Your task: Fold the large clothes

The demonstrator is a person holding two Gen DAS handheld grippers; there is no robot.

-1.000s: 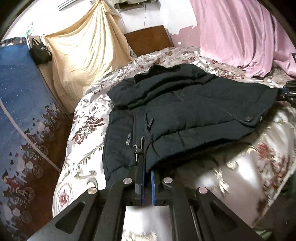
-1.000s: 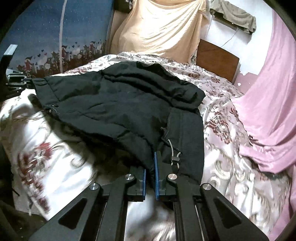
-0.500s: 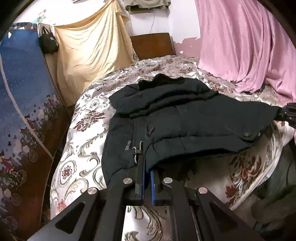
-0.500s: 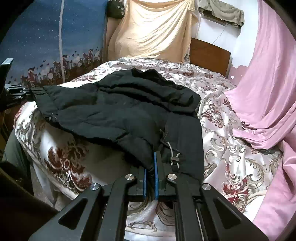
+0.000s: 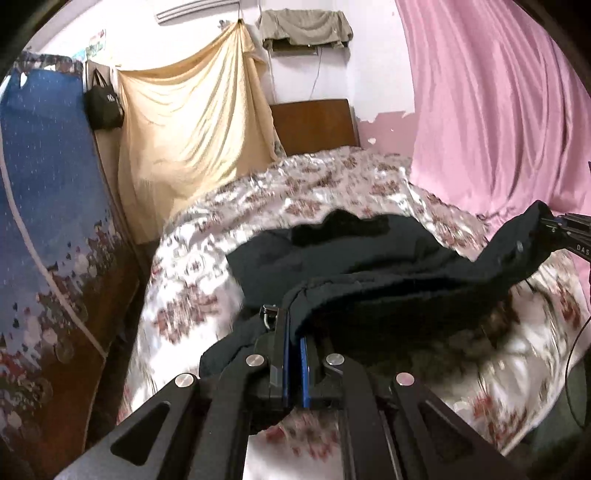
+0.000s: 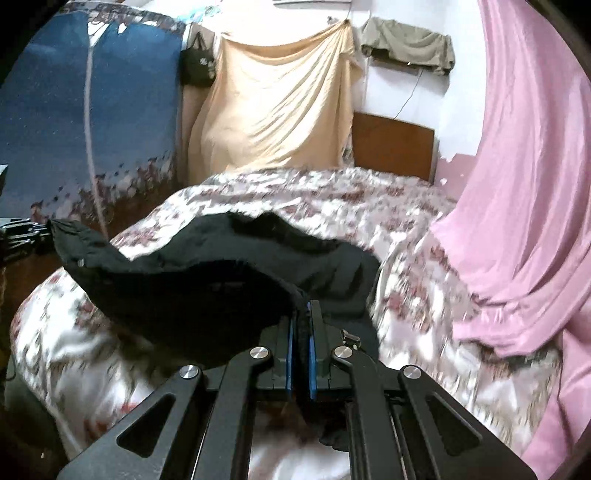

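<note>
Left gripper (image 5: pixel 294 345) and right gripper (image 6: pixel 300 345) each clamp a near hem corner of the black jacket (image 5: pixel 369 266), lifting it off the bed (image 5: pixel 192 266) to fold farward.

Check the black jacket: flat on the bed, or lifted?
Partly lifted: the black jacket has its near edge raised between both hand-held grippers, left and right; its far part rests on the bed.

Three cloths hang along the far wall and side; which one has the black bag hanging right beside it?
The cream-yellow sheet: the black bag hangs at its left edge. The olive cloth and pink curtain hang farther right.
</note>
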